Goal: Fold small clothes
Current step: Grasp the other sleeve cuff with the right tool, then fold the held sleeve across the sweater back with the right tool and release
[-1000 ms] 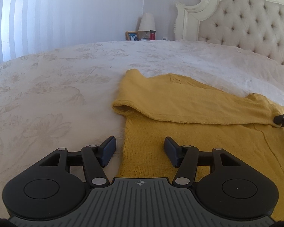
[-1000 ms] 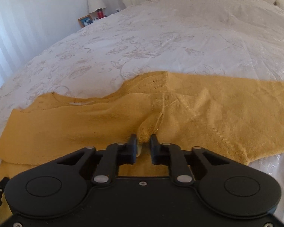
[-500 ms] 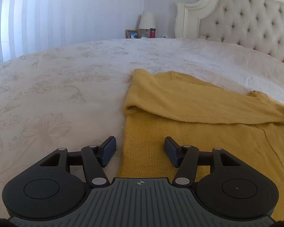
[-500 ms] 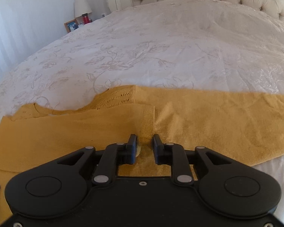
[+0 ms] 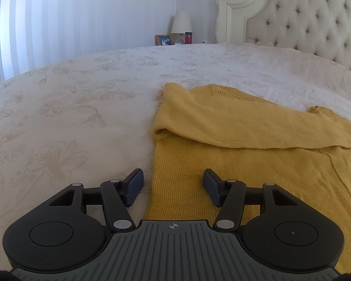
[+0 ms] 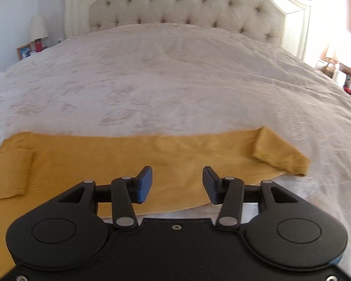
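A mustard yellow knit sweater (image 5: pixel 245 164) lies flat on the white bed. One sleeve (image 5: pixel 234 124) is folded across its body. My left gripper (image 5: pixel 173 186) is open and empty, low over the sweater's left edge near the hem. In the right wrist view the other sleeve (image 6: pixel 175 157) stretches out to the right, its cuff (image 6: pixel 280 154) turned up at the end. My right gripper (image 6: pixel 177 183) is open and empty, just above that sleeve.
The white floral bedspread (image 5: pixel 70 117) spreads wide to the left and beyond the sweater (image 6: pixel 175 82). A tufted cream headboard (image 6: pixel 187 7) stands at the back. A nightstand with a lamp (image 5: pixel 180 23), photo frame and red cup sits far left.
My right gripper has opened and let go of the sweater fabric it pinched, then swung right over the outstretched sleeve. The left gripper shifted slightly left and stayed open.
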Action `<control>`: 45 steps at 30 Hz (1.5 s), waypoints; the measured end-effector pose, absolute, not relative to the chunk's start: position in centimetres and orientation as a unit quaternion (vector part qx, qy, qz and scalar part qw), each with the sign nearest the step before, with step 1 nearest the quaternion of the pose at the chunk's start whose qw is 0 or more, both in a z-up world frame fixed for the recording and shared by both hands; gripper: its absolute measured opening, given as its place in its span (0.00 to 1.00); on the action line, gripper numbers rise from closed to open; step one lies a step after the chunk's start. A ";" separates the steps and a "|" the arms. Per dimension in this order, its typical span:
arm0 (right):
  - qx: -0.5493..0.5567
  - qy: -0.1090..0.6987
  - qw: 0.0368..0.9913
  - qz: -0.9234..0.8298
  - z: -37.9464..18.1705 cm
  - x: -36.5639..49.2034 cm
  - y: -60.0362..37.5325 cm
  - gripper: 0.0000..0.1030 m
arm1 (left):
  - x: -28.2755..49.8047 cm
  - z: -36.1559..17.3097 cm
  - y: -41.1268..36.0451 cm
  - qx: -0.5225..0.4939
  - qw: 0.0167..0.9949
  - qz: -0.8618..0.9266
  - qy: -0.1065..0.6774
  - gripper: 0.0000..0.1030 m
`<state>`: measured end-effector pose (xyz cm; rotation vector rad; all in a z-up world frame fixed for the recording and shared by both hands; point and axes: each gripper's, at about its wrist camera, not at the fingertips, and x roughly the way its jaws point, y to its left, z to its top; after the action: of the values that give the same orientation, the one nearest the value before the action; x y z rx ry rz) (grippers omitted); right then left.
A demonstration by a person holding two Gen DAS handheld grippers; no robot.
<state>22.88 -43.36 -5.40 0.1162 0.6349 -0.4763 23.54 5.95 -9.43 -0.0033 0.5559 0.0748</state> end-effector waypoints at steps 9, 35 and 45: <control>-0.004 0.316 0.901 -0.297 -7.3 23.2 -50.6 0.68 | 23.5 -9.4 5.5 0.016 0.960 0.042 0.277 0.55; 0.165 0.303 0.938 -0.022 5.3 26.1 -41.3 0.14 | 23.6 -9.3 5.2 0.032 0.958 0.038 0.281 0.54; 0.222 0.316 0.907 0.166 3.5 31.0 -22.1 0.14 | 23.5 -9.3 5.8 0.009 0.959 0.026 0.281 0.54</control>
<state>30.96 -22.07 3.54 0.4592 0.6521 0.3436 23.49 5.78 -9.27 0.0189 0.5688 0.0531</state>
